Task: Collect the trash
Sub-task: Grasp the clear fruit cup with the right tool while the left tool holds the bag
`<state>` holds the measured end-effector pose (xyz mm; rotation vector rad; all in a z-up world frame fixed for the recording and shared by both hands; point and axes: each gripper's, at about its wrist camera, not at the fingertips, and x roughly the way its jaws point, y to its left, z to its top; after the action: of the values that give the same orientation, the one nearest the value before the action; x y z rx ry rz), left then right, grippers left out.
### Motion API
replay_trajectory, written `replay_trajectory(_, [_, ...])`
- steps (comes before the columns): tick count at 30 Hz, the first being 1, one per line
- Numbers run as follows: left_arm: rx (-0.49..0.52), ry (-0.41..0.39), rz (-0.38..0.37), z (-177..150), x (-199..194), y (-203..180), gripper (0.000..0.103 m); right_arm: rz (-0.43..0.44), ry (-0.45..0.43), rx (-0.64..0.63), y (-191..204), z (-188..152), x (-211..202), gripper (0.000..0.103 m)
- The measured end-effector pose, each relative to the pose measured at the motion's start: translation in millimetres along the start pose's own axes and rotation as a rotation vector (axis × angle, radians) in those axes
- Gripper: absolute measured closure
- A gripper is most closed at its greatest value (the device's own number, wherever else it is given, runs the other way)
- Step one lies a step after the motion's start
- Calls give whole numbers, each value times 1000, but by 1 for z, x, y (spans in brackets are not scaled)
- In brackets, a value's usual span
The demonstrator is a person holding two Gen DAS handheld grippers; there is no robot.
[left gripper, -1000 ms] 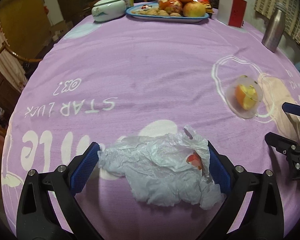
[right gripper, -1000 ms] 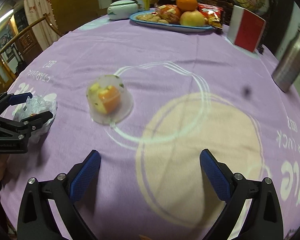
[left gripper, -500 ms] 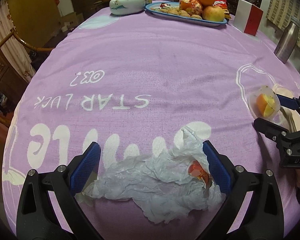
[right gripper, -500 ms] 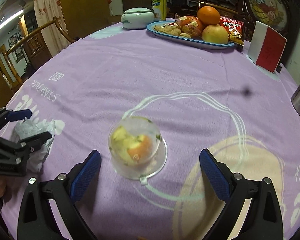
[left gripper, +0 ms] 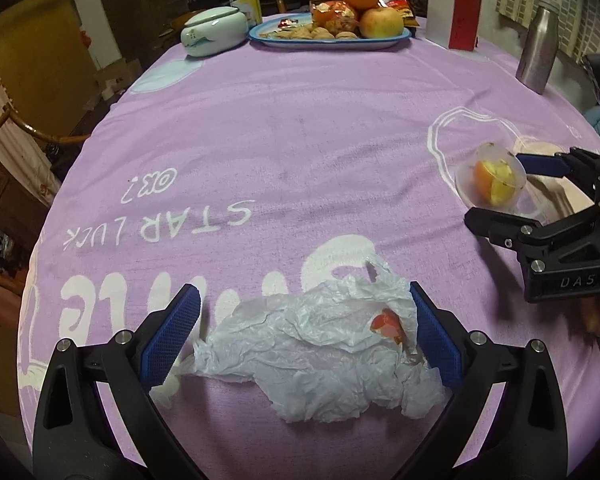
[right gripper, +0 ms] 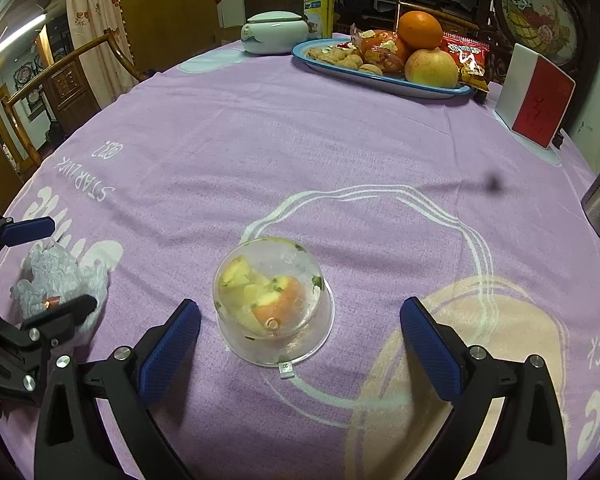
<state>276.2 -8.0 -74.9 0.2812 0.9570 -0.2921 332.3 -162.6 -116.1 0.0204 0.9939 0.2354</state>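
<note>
left gripper [left gripper: 305,334] straddling crumpled plastic bag [left gripper: 320,354], jaws spread | right gripper [right gripper: 300,338] flanking clear fruit cup [right gripper: 274,302], jaws spread

A lived-in home dining room. Round bench under a purple printed cloth [right gripper: 300,132], with a blue tray [right gripper: 380,78] of fruit, nuts and snack packets at the far side (a lidded ceramic pot [right gripper: 274,32] beside it). Carved wooden chairs [right gripper: 72,76], floral curtain [right gripper: 86,12], framed pictures [right gripper: 538,20] along the walls, steel flask [left gripper: 538,54].
</note>
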Motion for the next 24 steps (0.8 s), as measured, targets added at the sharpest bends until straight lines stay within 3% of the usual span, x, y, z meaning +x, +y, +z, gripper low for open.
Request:
replay_trajectory(8, [34, 10, -20, 0, 3, -7, 6, -2, -8, -9, 2, -2, -2, 6])
replay_trajectory(12, [31, 8, -26, 0, 2, -6, 7, 7, -20, -29, 6, -2, -5, 14])
replay_trajectory(15, [37, -2, -50, 0, 0, -7, 18, 18, -24, -35, 7, -3, -7, 17])
replay_trajectory(20, [43, -25, -85, -3, -6, -9, 46, 28, -32, -46, 9, -3, -8, 25])
replay_trajectory(24, [8, -38, -128, -2, -10, -3, 62, 37, -45, -53, 10, -3, -10, 44])
